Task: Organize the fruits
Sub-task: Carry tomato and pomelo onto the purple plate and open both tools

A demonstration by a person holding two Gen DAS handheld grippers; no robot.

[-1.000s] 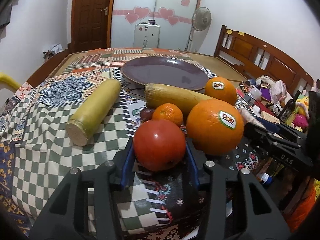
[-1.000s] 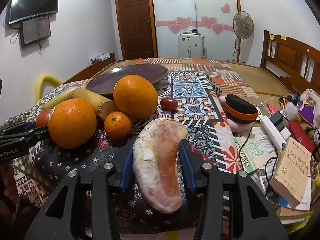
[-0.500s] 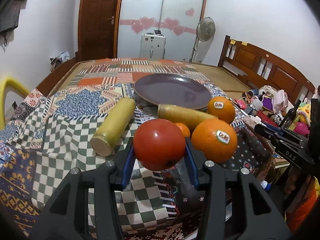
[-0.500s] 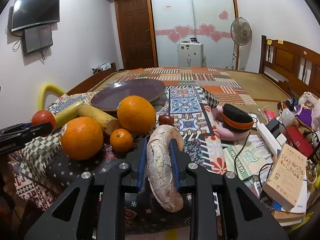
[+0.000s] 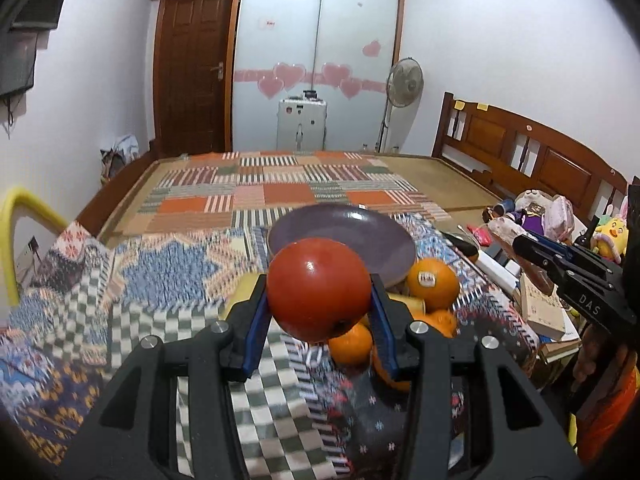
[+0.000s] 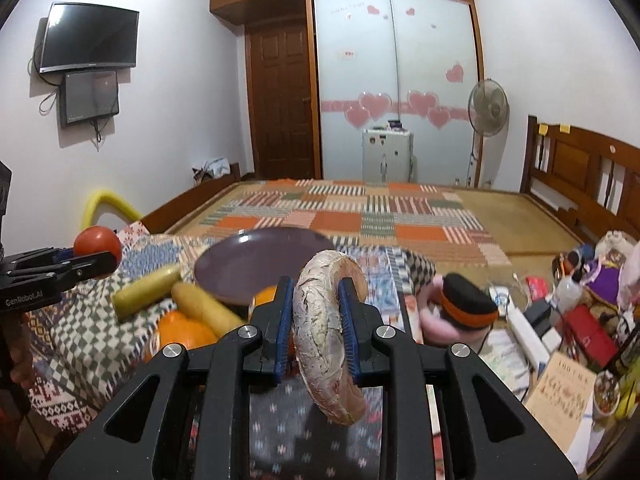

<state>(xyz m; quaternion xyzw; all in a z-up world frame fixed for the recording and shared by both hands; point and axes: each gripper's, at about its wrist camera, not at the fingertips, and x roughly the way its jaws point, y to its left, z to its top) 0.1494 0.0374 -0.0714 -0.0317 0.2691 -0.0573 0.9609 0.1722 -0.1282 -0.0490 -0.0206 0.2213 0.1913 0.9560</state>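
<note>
Left gripper (image 5: 319, 312): fingers clamped on a red tomato (image 5: 318, 289), held in the air above the patterned cloth (image 5: 176, 264), on the near side of the purple plate (image 5: 384, 250). Right gripper (image 6: 313, 328): fingers narrow, pinching a peeled pomelo segment (image 6: 326, 336) on its flat faces, curved edge up, likewise lifted.

Tomato: smooth, round, thin-skinned; probably slippery and easily bruised. Grip at the widest girth with light pressure only.

Pomelo segment: soft, membrane dry and cracked; likely to tear or sag if squeezed. Hold mid-length across the flat sides.

Oranges (image 5: 433, 283), a small mandarin (image 5: 351, 344) and two yellow-green cylindrical pieces (image 6: 146, 292) remaining on the cloth beside the plate. Plate bare.
</note>
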